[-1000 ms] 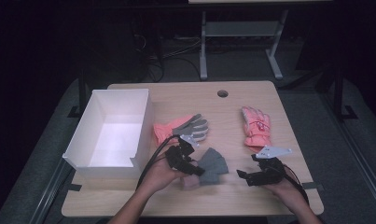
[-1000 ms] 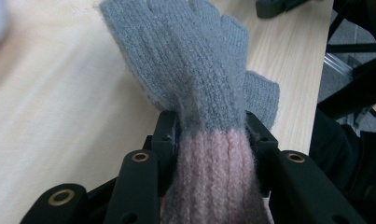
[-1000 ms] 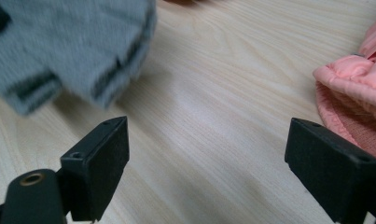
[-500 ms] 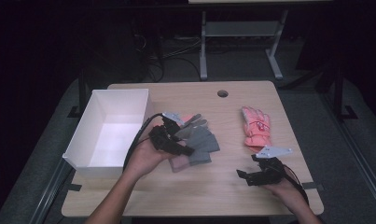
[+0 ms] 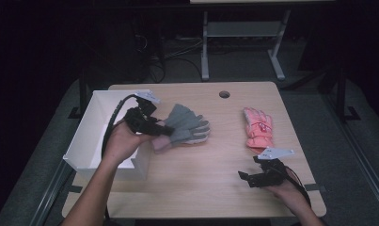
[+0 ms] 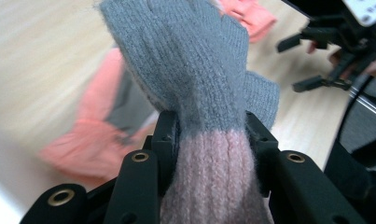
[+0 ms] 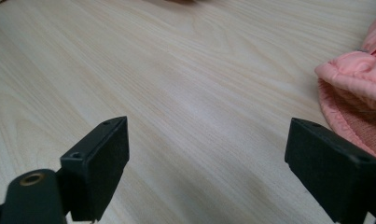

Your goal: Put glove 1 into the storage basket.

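High view | left gripper (image 5: pixel 164 132) clamped on grey knit glove (image 5: pixel 187 125), just beside white box (image 5: pixel 90 141) | right gripper (image 5: pixel 246 178) jaws apart, resting on worktop (image 5: pixel 201 188), well apart from box

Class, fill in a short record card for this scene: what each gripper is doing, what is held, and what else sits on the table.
left gripper: shut on the grey knitted glove, gripped near its pink cuff, lifted beside the white box
right gripper: open, holding nothing, low over the table
under the held glove: a pink and grey glove, blurred
also on the table: a pink padded glove, near the right gripper
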A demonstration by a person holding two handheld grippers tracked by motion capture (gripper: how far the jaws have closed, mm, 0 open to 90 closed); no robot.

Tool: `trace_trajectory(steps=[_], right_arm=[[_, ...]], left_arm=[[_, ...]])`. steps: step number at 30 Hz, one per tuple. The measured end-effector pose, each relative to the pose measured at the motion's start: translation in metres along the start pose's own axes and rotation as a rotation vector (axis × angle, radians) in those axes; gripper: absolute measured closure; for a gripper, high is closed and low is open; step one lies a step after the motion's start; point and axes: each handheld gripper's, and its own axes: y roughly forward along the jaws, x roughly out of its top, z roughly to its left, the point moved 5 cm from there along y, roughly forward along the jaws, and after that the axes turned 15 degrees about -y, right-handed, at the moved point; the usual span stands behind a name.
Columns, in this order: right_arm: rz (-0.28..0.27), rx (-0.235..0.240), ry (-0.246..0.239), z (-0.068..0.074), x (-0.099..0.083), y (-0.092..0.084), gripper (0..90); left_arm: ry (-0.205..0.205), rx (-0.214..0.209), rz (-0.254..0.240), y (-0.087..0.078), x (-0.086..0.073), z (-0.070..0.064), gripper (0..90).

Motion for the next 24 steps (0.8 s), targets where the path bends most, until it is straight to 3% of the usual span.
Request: trace_trajectory(steps=[1, 3, 6, 7, 11, 15, 17, 24], right_arm=[[0.002, 0.002, 0.000, 0.000, 0.000, 0.000, 13.4], [0.002, 0.002, 0.000, 0.000, 0.000, 0.000, 13.4], [0.003, 0.000, 0.002, 0.001, 0.000, 0.001, 13.4], [0.009, 0.003, -0.004, 0.001, 0.000, 0.001, 13.4], [0.015, 0.016, -0.001, 0.002, -0.001, 0.003, 13.4], [0.011, 0.016, 0.000, 0.002, 0.000, 0.002, 13.4], [0.011, 0.017, -0.004, 0.002, 0.000, 0.002, 13.4], [0.011, 0.021, -0.004, 0.002, -0.001, 0.003, 13.2]], left_arm=[[-0.021, 0.022, -0.021, -0.010, 0.002, 0.010, 63.7], [-0.028, 0.030, -0.028, -0.014, 0.002, 0.014, 63.7], [-0.068, 0.063, -0.069, -0.029, 0.003, 0.030, 63.7], [-0.097, 0.083, -0.099, -0.037, 0.002, 0.042, 63.6], [-0.153, 0.141, -0.133, -0.050, -0.005, 0.071, 63.6], [-0.212, 0.185, -0.152, -0.055, -0.012, 0.094, 63.6], [-0.242, 0.230, -0.157, -0.055, -0.018, 0.109, 63.5], [-0.348, 0.310, -0.127, -0.040, -0.040, 0.155, 63.5]])
